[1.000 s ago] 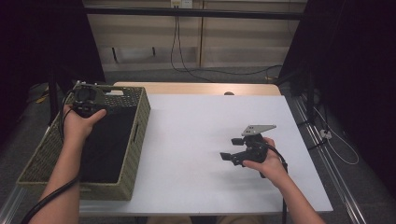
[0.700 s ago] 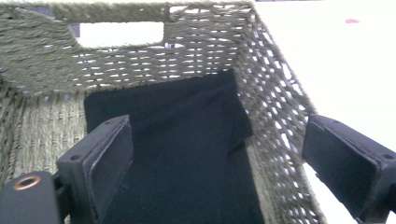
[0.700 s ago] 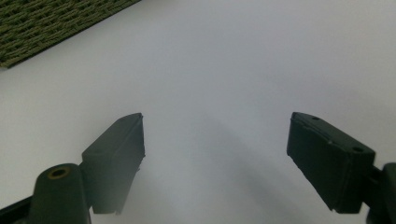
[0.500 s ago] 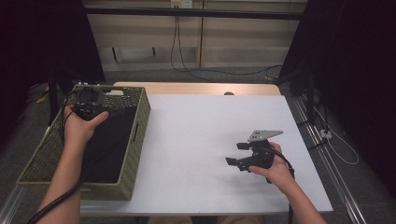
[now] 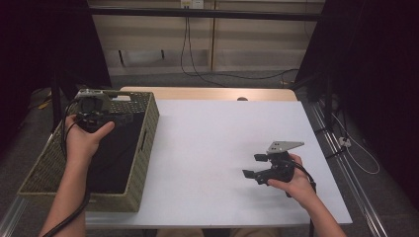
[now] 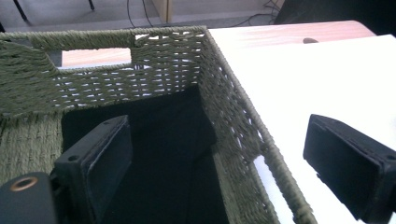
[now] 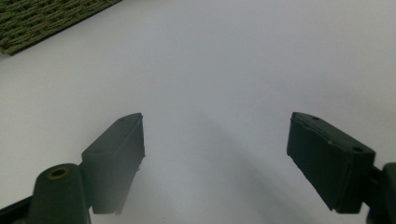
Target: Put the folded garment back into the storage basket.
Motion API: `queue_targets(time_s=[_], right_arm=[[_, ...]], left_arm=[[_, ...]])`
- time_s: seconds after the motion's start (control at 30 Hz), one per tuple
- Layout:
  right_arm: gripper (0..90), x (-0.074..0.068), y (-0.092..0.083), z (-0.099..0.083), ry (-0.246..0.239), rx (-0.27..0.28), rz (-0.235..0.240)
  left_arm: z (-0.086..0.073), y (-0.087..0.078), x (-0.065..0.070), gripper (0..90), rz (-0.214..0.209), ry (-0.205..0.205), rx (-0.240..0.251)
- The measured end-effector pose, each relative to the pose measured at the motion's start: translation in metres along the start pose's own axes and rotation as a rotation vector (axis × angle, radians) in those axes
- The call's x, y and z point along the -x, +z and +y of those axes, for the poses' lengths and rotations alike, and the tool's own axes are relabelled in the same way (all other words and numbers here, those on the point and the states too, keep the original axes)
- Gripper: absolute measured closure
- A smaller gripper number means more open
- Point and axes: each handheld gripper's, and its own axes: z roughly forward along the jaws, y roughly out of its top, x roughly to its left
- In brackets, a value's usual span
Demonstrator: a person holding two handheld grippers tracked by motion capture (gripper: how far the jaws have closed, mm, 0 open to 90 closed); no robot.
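Observation:
My left gripper hangs over the far end of an olive woven basket, held in the person's left hand. In the left gripper view its jaws stand wide open with nothing held; the basket's right wall runs between them. A black cloth lines the basket's inside. My right gripper rests low over the white tabletop at the near right, pointing left. Its jaws are open and only bare table lies between them.
The basket takes up the table's left side, with a handle slot in its far wall. A wooden strip runs along the table's far edge. Cables trail across the floor beyond. A corner of the basket lies ahead of the right gripper.
The right gripper has slid a little to the right and toward the near edge. The left gripper has shifted slightly over the basket. Both sets of jaws stay open.

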Motion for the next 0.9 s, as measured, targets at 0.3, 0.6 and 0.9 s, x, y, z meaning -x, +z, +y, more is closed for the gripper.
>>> queue_targets(time_s=[0.3, 0.6, 0.9], right_arm=[[18.3, 0.004, -0.005, -0.008, 0.011, 0.004, -0.014], [18.1, 0.007, -0.009, -0.015, 0.019, 0.005, -0.014], [17.9, 0.010, -0.014, -0.022, 0.022, -0.001, -0.026]], left_arm=[[-0.002, -0.010, 0.003, 7.5, 0.000, 0.003, 0.047], [-0.005, -0.016, 0.011, 7.4, 0.008, 0.035, 0.086], [-0.012, -0.017, 0.016, 6.6, -0.008, 0.049, 0.108]])
